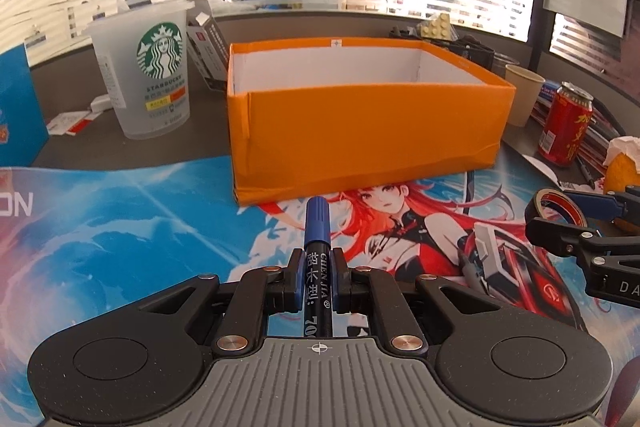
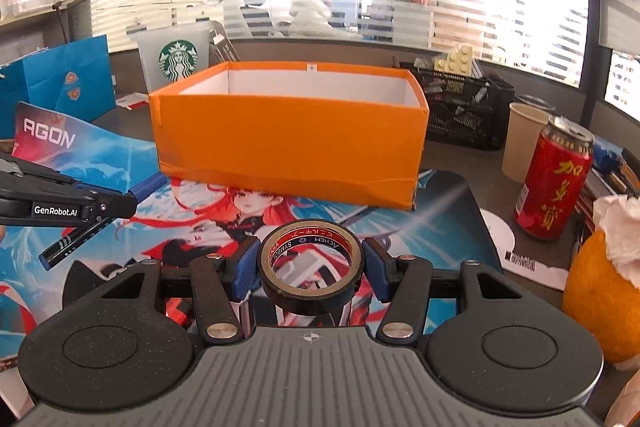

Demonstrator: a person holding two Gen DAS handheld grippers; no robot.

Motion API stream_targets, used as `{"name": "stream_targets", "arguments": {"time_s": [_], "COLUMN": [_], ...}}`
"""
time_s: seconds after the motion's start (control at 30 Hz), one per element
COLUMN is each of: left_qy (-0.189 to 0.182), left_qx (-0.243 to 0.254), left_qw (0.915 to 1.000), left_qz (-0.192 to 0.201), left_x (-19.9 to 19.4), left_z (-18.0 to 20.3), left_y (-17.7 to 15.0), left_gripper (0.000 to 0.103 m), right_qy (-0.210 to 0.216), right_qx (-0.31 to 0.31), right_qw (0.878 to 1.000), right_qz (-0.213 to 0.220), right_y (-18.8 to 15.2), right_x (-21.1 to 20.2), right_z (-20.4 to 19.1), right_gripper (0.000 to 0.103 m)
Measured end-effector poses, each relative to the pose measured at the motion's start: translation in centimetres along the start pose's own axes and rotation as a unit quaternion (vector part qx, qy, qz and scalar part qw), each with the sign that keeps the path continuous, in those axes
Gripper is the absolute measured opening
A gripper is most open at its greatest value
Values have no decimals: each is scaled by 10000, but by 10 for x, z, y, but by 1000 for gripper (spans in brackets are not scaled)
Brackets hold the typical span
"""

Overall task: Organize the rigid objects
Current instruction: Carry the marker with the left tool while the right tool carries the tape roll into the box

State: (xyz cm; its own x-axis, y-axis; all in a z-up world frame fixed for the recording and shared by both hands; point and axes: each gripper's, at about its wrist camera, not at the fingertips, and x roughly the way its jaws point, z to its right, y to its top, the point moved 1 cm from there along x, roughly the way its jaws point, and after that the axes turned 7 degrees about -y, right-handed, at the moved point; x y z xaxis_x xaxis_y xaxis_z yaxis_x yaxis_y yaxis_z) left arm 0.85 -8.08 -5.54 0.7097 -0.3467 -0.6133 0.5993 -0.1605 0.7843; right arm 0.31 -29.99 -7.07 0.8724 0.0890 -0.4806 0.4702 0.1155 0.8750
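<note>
An open orange box (image 1: 360, 123) with a white inside stands on the far edge of the printed desk mat (image 1: 160, 227); it also shows in the right wrist view (image 2: 288, 139). My left gripper (image 1: 318, 267) is shut on a black marker with a blue cap (image 1: 317, 223), held above the mat and pointing at the box. My right gripper (image 2: 311, 263) is shut on a black tape roll (image 2: 312, 267), held above the mat in front of the box. The tape roll (image 1: 558, 207) shows at the right in the left wrist view, the marker (image 2: 80, 235) at the left in the right wrist view.
A Starbucks cup (image 1: 146, 67) stands left of the box. A paper cup (image 2: 524, 139), a red can (image 2: 554, 179) and an orange with tissue (image 2: 600, 287) are at the right. A black mesh organizer (image 2: 464, 111) sits behind. A blue bag (image 2: 64, 83) is far left.
</note>
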Motion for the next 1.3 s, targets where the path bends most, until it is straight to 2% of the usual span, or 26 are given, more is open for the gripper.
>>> {"name": "stream_targets", "arguments": {"time_s": [0.33, 0.63, 1.07, 1.3], "left_qy": [-3, 74, 197, 176], "left_qx": [25, -19, 205, 204], "left_qw": [9998, 9998, 9983, 9981], "left_qz": [210, 174, 507, 551], "left_x": [-14, -10, -27, -29], "left_z": [-1, -1, 8, 9], "left_y": [12, 16, 44, 53], "left_gripper": [10, 10, 11, 11], "right_qy": [43, 102, 152, 177], "right_qx": [-68, -69, -45, -78], "right_qw": [9998, 9995, 9982, 9974], "right_qz": [178, 277, 574, 693], "right_y": [16, 21, 42, 53], "right_x": [-6, -9, -17, -22], "right_z": [-8, -13, -12, -12], "right_gripper": [52, 52, 52, 52]}}
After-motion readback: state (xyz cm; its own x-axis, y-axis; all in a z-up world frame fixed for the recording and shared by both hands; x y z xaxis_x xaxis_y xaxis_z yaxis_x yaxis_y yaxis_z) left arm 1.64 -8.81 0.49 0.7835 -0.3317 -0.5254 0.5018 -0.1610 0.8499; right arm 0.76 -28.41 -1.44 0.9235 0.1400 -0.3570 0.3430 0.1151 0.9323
